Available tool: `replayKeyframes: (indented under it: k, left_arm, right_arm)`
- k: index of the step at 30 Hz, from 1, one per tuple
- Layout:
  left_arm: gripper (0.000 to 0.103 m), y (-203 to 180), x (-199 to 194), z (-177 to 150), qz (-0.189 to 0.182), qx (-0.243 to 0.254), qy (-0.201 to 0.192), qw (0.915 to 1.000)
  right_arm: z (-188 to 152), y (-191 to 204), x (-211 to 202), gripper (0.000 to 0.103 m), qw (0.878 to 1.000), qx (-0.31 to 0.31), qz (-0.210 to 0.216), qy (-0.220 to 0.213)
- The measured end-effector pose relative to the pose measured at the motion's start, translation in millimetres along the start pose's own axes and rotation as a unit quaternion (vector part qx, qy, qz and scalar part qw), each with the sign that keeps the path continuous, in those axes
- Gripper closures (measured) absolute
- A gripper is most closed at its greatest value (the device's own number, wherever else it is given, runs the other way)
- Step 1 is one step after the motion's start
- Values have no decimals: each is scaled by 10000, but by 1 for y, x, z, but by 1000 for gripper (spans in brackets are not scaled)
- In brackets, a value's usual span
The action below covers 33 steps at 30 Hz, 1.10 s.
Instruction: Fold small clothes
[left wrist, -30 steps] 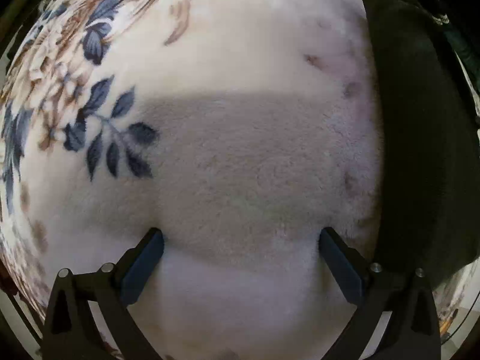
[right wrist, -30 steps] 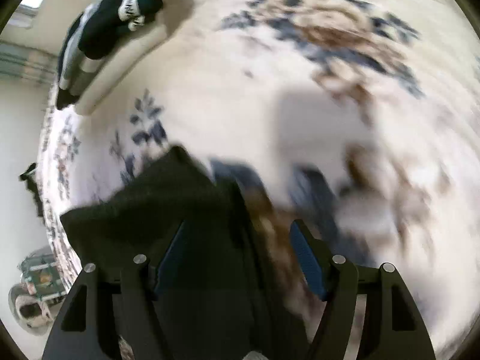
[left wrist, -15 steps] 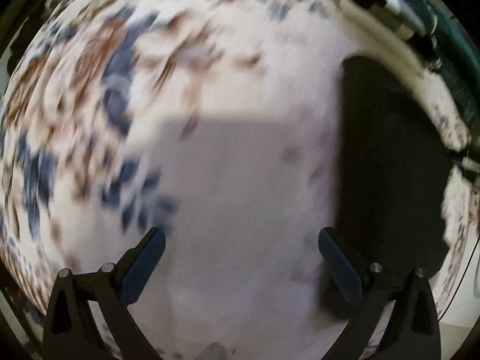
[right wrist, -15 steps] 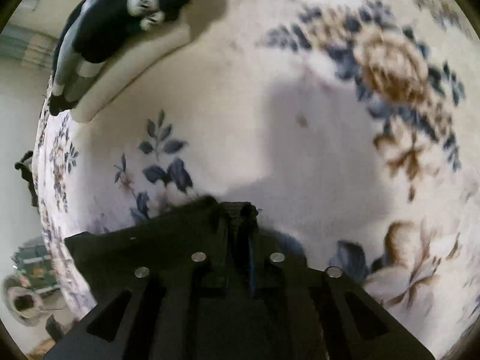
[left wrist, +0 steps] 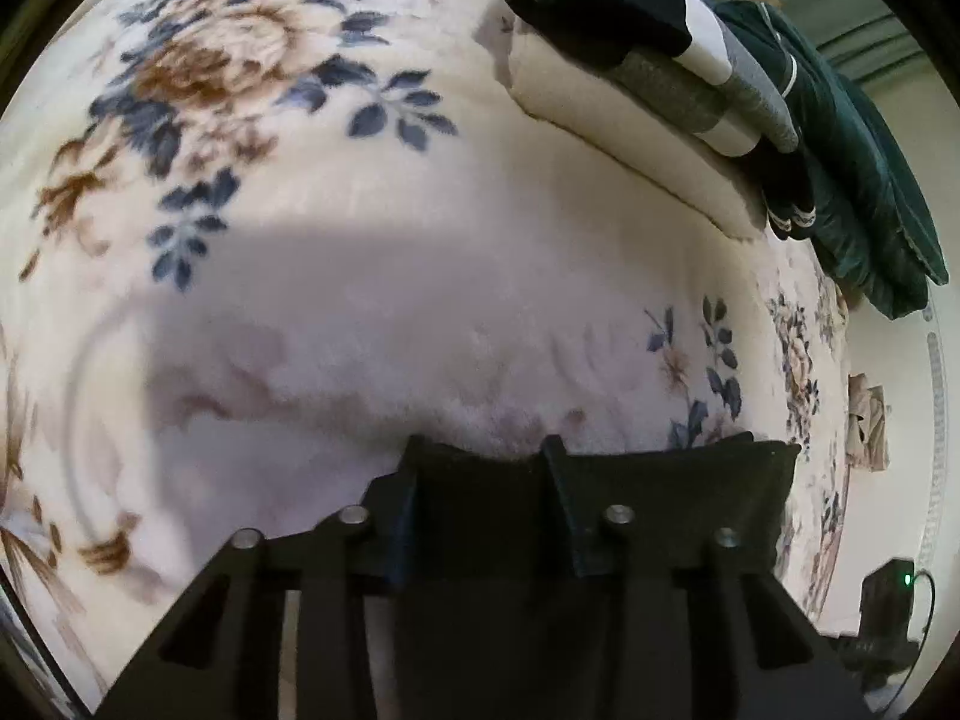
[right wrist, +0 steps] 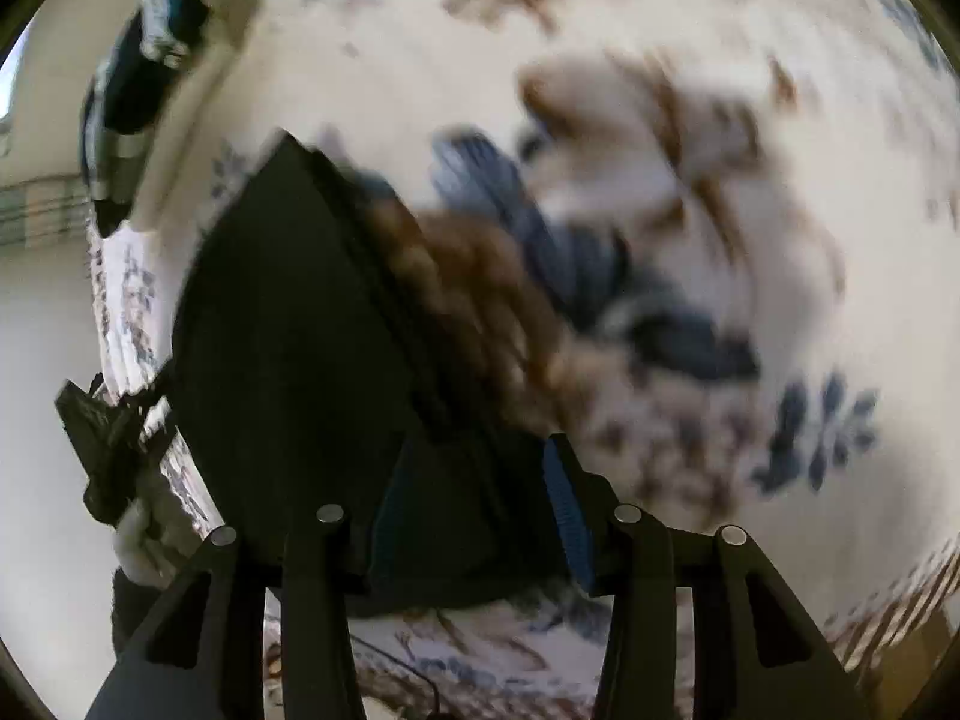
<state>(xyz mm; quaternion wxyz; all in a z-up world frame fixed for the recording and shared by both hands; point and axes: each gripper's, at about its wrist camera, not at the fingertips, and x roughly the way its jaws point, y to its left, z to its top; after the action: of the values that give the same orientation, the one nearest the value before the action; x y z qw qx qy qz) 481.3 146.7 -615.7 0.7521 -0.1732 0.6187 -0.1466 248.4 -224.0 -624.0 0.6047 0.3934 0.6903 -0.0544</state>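
- While I look down my left wrist camera, the left gripper (left wrist: pixel 483 462) has its fingers partly closed with the black garment (left wrist: pixel 660 498) between them; whether the pads actually bite it I cannot tell. It lies on the floral blanket (left wrist: pixel 372 276), and folded clothes (left wrist: pixel 750 90) are stacked on a cream pillow (left wrist: pixel 630 138) beyond.
- On my right wrist camera, blurred, the right gripper (right wrist: pixel 474 468) straddles the same black garment (right wrist: pixel 288 324) with blue pads (right wrist: pixel 567 504) apart; a firm pinch I cannot confirm.
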Motion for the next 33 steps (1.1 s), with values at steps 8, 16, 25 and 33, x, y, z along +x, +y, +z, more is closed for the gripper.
replayKeyframes:
  k: [8,16,25,33]
  left_arm:
    - [75,12,-15,0,-118,-219,-52,9997]
    - [59,32,-33,12,-596,-591,198,9963]
    - [32,50,-58,-78,-1475,-668,517,9854]
    - [30,40,-24,-115,-1598,-696,627,9827]
  right_arm:
    - [-33,-5,-35,98,9928,149,-517,-1071]
    - [-18,-10,-5,93,9973,57,-641,-349]
    - [36,0,16,34,9922,-616,1063,222]
    - [70,36,86,28,9522,-1322,2292,1526]
